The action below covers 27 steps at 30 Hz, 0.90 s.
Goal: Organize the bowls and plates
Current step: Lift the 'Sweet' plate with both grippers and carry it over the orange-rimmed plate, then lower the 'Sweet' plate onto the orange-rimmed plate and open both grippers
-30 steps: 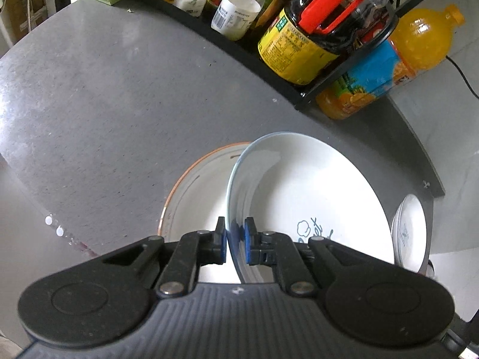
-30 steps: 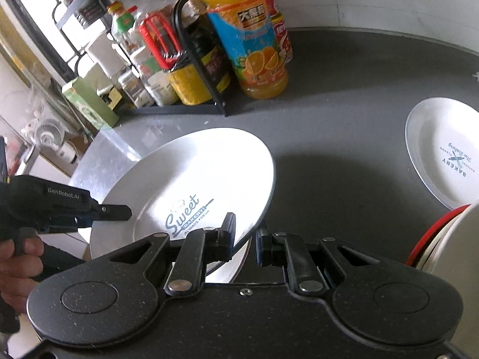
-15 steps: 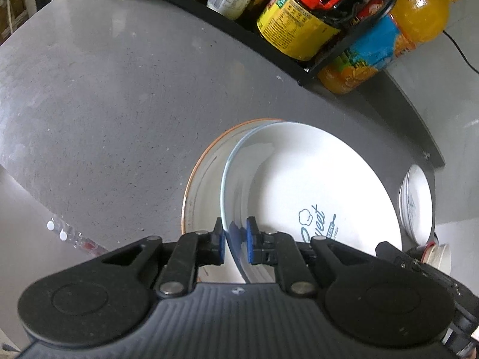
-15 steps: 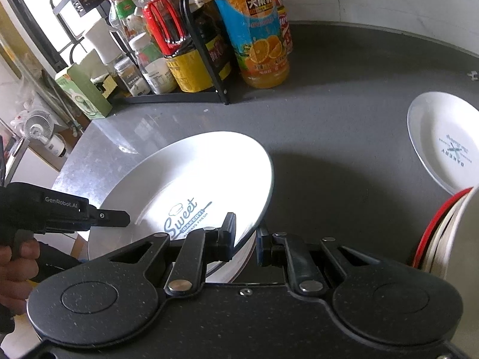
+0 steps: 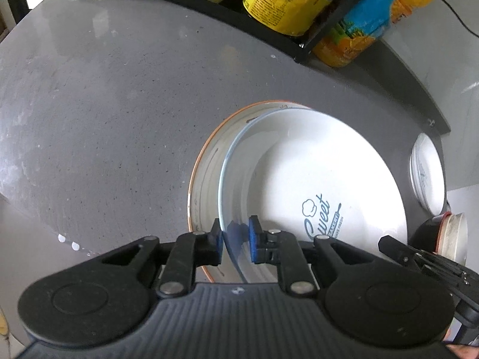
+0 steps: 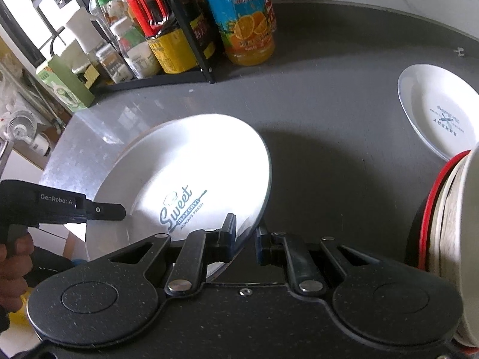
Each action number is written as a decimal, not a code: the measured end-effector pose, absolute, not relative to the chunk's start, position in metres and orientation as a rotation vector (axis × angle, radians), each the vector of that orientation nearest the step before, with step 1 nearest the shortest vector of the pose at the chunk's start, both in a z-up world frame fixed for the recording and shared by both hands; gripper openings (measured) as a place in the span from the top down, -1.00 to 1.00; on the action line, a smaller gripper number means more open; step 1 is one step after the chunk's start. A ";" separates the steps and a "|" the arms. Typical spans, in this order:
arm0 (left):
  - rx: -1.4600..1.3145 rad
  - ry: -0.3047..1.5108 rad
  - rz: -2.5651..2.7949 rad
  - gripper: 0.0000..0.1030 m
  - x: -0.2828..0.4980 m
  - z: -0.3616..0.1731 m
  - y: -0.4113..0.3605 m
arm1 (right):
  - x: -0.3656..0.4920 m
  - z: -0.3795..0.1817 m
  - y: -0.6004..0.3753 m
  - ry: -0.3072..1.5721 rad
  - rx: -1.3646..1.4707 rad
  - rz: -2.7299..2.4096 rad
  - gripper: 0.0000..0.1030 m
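A: Where is the plate (image 5: 314,179)?

B: It is white, printed "Sweet Bakery" in blue, and lies over an orange-rimmed plate (image 5: 203,161) on the grey counter (image 5: 104,89). The orange rim shows only along its left edge, so the two are stacked, slightly offset.

A: And the left gripper (image 5: 235,234)?

B: Its fingers straddle the near left rim of the plate. The left pad (image 5: 216,239) lies against the outer side of the rim; the blue right pad (image 5: 254,239) stands clear inside, with a gap. The fingers are parted, not clamping.

A: The right gripper (image 6: 245,234)?

B: Seen from its own camera, it brackets the plate's near right rim. The left finger (image 6: 229,233) overlaps the rim; the right finger (image 6: 263,243) sits outside it, apart. These fingers are also spread, and whether either pad touches the plate I cannot tell. In that view the left gripper's black body, marked "GenRobot.AI", enters from the left edge, gripped by a hand (image 6: 13,257).

A: What surrounds the stack?

B: To the right, well apart, a second white plate (image 6: 440,116) printed "Bakery" lies flat on the counter. Nearer the right gripper a stack of bowls (image 6: 449,209) with a red rim stands at the frame edge. Behind, a black rack (image 6: 191,56) holds bottles and jars, and an orange drink bottle (image 6: 245,21) stands just beside it. A green carton (image 6: 64,86) sits at the rack's left end.
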<state>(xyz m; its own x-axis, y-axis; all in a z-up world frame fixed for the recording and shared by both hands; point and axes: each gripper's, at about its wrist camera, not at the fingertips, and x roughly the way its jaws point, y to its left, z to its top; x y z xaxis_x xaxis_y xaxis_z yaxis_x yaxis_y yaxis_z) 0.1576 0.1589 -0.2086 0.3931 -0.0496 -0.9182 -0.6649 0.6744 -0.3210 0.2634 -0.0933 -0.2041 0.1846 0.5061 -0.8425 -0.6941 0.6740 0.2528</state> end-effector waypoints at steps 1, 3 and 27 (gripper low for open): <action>-0.760 1.128 0.439 0.65 0.159 -0.210 0.159 | 0.263 -0.206 -0.093 1.101 -0.211 0.849 0.75; -0.758 1.138 0.438 0.64 0.160 -0.213 0.157 | 0.263 -0.207 -0.093 1.107 -0.212 0.843 0.75; -0.645 1.219 0.457 0.12 0.166 -0.180 0.155 | 0.276 -0.209 -0.095 1.127 -0.196 0.869 0.79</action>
